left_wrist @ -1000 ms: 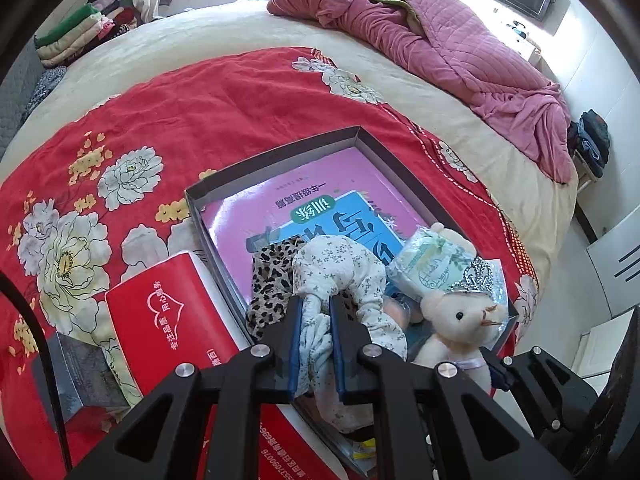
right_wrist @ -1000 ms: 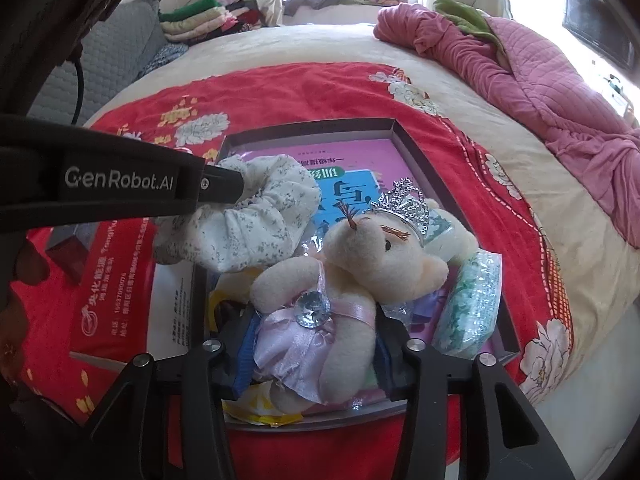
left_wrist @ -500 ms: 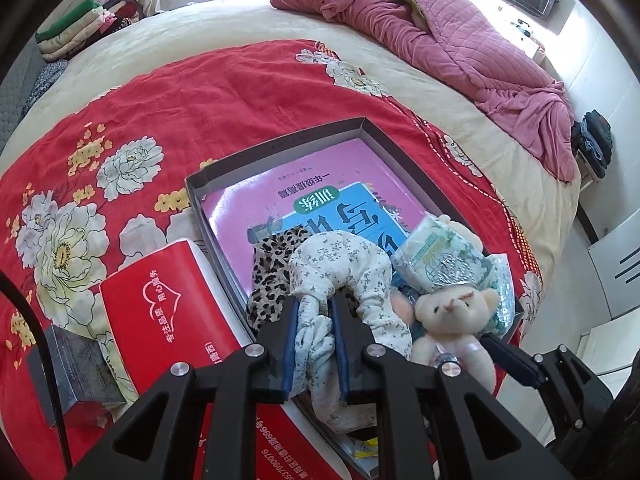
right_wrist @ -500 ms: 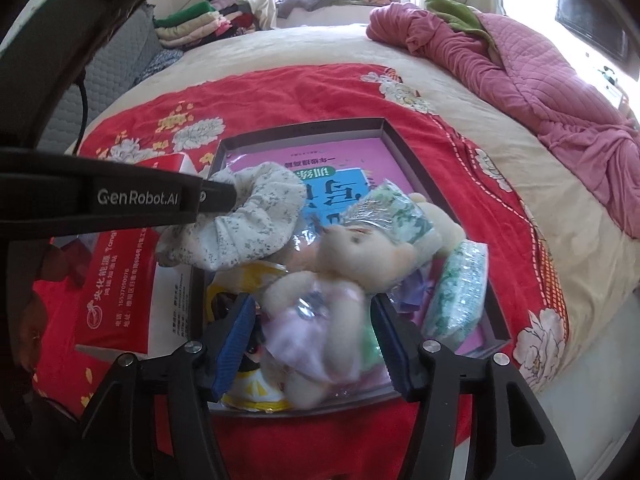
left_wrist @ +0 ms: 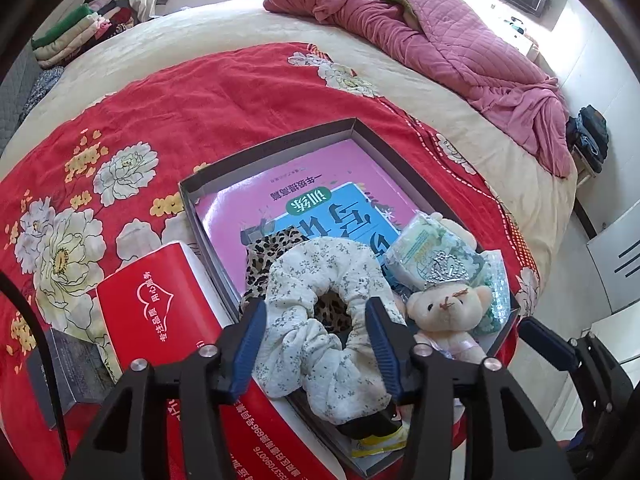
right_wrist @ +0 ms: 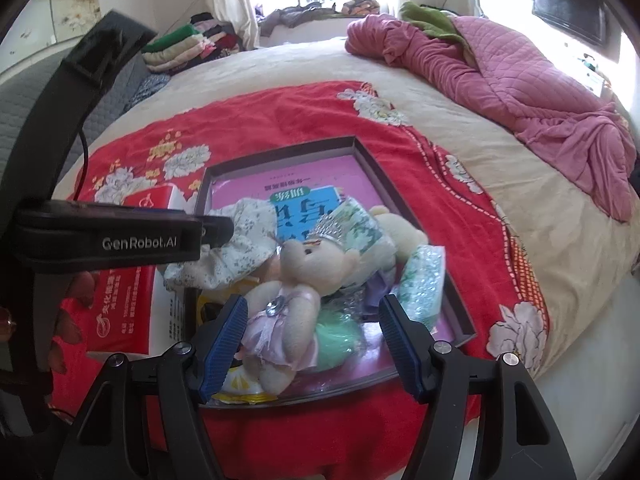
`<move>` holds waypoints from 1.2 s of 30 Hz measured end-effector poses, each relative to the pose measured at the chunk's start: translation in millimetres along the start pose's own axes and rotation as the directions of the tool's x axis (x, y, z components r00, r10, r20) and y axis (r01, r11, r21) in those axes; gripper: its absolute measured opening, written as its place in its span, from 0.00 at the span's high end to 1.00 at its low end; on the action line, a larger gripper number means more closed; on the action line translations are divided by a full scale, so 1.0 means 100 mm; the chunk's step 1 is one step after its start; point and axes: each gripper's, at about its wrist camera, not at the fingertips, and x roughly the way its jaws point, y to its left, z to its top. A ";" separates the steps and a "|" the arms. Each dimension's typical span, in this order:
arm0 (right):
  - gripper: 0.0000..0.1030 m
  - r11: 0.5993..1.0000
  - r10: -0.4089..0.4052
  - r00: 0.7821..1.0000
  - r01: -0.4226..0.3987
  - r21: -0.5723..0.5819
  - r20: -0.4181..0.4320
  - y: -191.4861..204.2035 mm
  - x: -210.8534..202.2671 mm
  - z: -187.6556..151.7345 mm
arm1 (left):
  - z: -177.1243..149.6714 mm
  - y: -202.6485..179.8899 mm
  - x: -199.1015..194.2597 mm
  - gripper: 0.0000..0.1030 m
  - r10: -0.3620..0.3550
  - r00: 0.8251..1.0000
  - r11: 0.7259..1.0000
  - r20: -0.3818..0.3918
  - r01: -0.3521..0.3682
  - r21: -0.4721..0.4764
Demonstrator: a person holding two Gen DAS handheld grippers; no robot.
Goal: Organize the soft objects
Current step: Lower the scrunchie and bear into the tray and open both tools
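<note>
A grey shallow box (left_wrist: 280, 146) on the red bedspread holds a pink and blue book (left_wrist: 320, 200). A white floral scrunchie (left_wrist: 320, 280) lies at its near end over a leopard-print scrunchie (left_wrist: 264, 252). My left gripper (left_wrist: 316, 344) is open, its fingers on either side of the white scrunchie. A cream teddy bear in a pink dress with a silver crown (right_wrist: 304, 280) lies in the box beside green packets (right_wrist: 352, 228). My right gripper (right_wrist: 312, 340) is open around the bear. The box also shows in the right wrist view (right_wrist: 384, 176).
A red tissue pack (left_wrist: 152, 312) lies left of the box, with a dark grey block (left_wrist: 68, 368) further left. A pink quilt (left_wrist: 460, 48) is heaped at the far right of the bed. Folded clothes (left_wrist: 68, 36) are stacked far left. The bed edge drops off to the right.
Both grippers have opened. The left one let go of the white scrunchie, the right one let go of the bear; both objects now lie in the box.
</note>
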 end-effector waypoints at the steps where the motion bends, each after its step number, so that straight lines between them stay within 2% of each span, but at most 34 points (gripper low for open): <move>1: 0.32 1.000 0.000 1.000 -0.001 0.007 0.004 -0.01 -0.02 0.00 | 0.00 0.00 -0.02 0.45 0.003 1.000 1.000 0.005 -0.002 -0.002; 7: 0.32 1.000 -0.014 1.000 0.014 0.021 0.009 -0.03 -0.09 0.01 | -0.02 0.02 -0.10 0.35 0.016 1.000 1.000 0.021 -0.016 -0.010; 11: 0.32 0.999 -0.024 1.000 0.023 0.026 0.012 -0.04 -0.14 0.01 | -0.04 0.04 -0.17 0.22 0.012 0.999 1.000 0.033 -0.012 -0.018; 16: 0.28 0.999 -0.039 0.999 0.039 0.029 0.018 -0.04 -0.21 0.01 | -0.07 0.04 -0.29 0.16 0.008 0.998 1.000 0.061 -0.007 -0.012; 25: 0.27 0.994 -0.066 0.997 0.062 0.091 0.039 -0.13 -0.40 0.01 | -0.21 0.10 -0.65 0.15 -0.043 0.989 0.999 0.144 0.045 -0.010; 31: 0.27 0.990 -0.104 0.992 0.096 0.107 0.069 -0.12 -0.60 0.00 | -0.39 0.13 -0.82 0.15 -0.007 0.988 1.000 0.152 0.006 0.006; 36: 0.27 0.990 -0.096 0.992 0.087 0.112 0.082 -0.02 -0.78 -0.06 | -0.62 0.12 -0.94 0.15 0.042 0.988 0.998 0.148 -0.047 0.034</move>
